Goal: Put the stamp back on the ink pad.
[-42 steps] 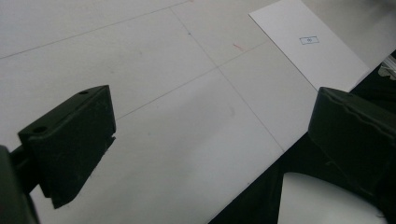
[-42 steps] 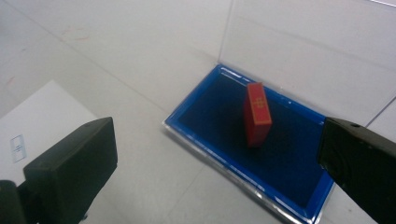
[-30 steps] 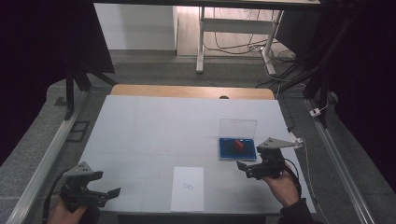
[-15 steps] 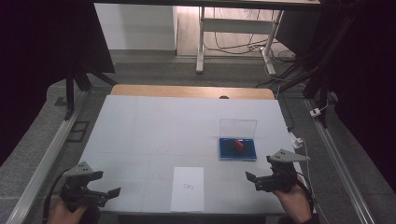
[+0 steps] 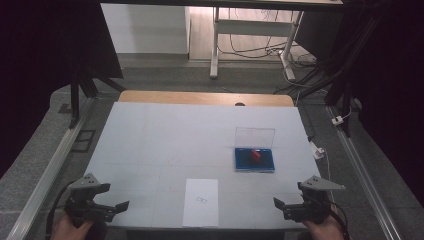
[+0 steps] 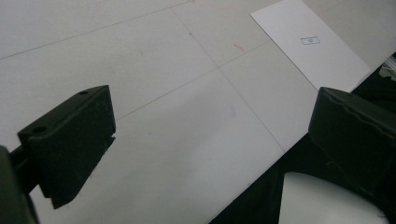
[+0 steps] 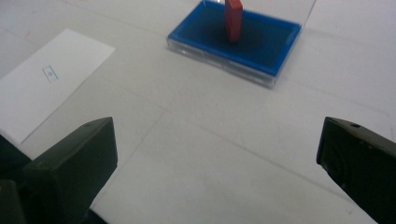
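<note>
From the high view, the blue case [image 5: 254, 160] with its clear lid raised sat on the counter [image 5: 165, 140] toward the right, a red block [image 5: 255, 155] standing in it. The right claw [image 5: 281, 205] was the nearer, the case ahead of it and slightly inward; the left claw [image 5: 118, 206] was well apart.

In the left gripper view, the left claw [image 6: 210, 135] gaped wide and empty, a paper card [image 6: 310, 44] beyond.

In the right gripper view, the right claw [image 7: 217, 158] stood wide open, empty, the red block [image 7: 233, 19] straight ahead.
</note>
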The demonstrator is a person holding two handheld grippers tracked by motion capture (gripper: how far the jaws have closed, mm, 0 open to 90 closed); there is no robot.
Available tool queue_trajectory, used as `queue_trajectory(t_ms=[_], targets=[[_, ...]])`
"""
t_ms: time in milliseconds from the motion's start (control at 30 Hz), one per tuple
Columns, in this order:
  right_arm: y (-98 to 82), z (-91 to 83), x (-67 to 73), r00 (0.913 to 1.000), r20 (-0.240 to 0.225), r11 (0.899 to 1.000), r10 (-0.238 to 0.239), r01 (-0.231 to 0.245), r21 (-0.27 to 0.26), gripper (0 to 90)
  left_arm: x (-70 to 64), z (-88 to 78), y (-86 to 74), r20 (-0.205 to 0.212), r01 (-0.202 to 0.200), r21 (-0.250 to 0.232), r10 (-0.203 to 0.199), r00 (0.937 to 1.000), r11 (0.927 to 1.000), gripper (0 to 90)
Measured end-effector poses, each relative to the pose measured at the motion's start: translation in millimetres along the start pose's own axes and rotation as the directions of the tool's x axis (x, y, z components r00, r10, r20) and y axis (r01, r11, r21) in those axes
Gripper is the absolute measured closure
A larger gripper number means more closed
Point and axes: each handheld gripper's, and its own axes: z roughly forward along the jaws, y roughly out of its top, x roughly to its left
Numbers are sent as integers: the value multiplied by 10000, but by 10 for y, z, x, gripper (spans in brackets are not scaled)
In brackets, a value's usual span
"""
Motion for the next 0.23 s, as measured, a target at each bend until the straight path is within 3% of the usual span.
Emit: queue_trajectory(t_ms=[233], targets=[[-18, -9, 6, 9998, 215, 10000, 36, -36, 36, 0, 1, 0, 5, 6, -9, -39, 9, 10000, 10000, 11]])
